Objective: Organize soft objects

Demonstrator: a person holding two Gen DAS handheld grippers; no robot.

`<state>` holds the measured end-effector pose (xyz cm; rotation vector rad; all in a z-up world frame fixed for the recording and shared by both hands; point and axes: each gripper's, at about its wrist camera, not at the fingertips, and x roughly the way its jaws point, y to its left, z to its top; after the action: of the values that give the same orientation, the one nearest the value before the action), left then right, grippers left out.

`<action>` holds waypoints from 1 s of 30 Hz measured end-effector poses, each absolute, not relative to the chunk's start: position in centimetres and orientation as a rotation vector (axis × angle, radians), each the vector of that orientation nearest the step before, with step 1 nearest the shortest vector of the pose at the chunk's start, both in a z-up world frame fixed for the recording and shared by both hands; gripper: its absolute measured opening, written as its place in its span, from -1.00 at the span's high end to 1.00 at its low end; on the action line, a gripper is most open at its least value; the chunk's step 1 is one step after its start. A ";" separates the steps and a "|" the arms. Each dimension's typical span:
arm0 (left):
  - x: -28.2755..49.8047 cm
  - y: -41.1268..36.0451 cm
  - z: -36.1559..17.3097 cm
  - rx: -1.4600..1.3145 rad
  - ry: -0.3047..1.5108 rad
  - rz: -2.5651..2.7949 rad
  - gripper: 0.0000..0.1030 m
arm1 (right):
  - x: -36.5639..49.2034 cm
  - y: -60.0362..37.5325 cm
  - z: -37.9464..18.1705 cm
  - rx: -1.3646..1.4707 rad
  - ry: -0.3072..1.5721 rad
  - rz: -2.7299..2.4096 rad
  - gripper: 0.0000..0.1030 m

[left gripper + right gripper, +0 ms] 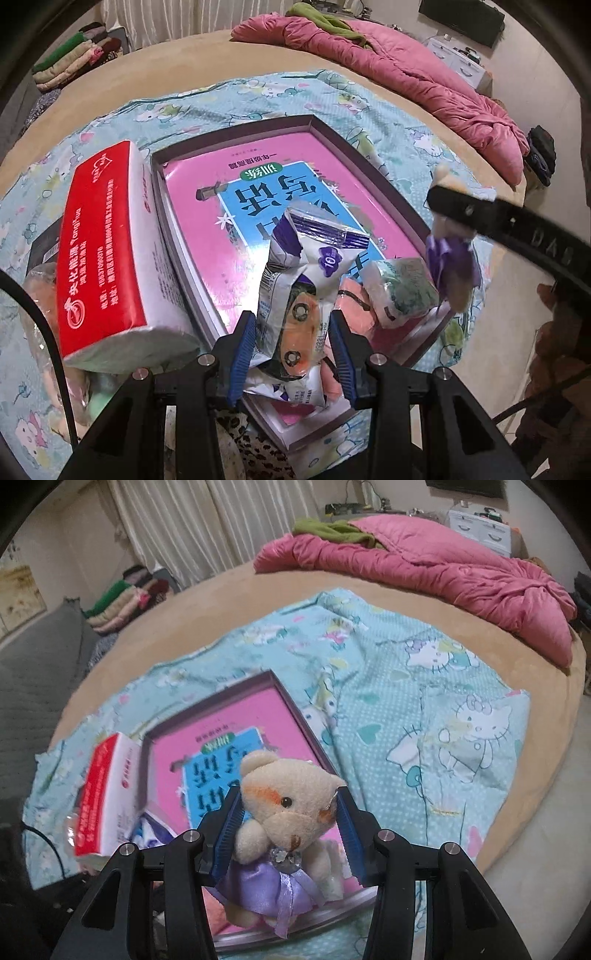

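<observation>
My left gripper [293, 341] is shut on a crumpled white and purple plastic pack [295, 291] over the near end of a shallow grey box [236, 127] lined with a pink and blue book cover. Inside the box lie a small wrapped tissue pack [400, 288] and a peach soft item [354, 306]. A red and white tissue pack [110, 251] leans on the box's left wall. My right gripper [286, 829] is shut on a small beige teddy bear [286, 797] in a purple satin dress, above the box's [291, 705] near right part. The bear [448, 254] also hangs at the right in the left wrist view.
The box rests on a light blue cartoon-print sheet [424, 709] spread over a tan bed [229, 602]. A pink quilt [443, 568] with a green cloth lies at the far side. Folded clothes [122, 602] are stacked far left. A clear bag [40, 288] lies left of the tissue pack.
</observation>
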<state>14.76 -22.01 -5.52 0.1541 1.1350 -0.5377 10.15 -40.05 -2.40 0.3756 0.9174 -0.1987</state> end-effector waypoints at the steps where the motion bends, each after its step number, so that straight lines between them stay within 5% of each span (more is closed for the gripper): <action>1: 14.8 -22.1 -5.7 0.156 1.139 -0.536 0.21 | 10.2 -39.9 -2.7 0.366 0.927 -0.201 0.00; 30: 15.7 -22.8 -6.9 0.144 1.187 -0.539 0.20 | 11.9 -39.5 -6.9 0.364 1.008 -0.190 -0.08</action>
<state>15.74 -22.80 -6.88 0.1439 1.1872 -0.5389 11.91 -39.55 -6.90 0.3641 1.0081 -0.1899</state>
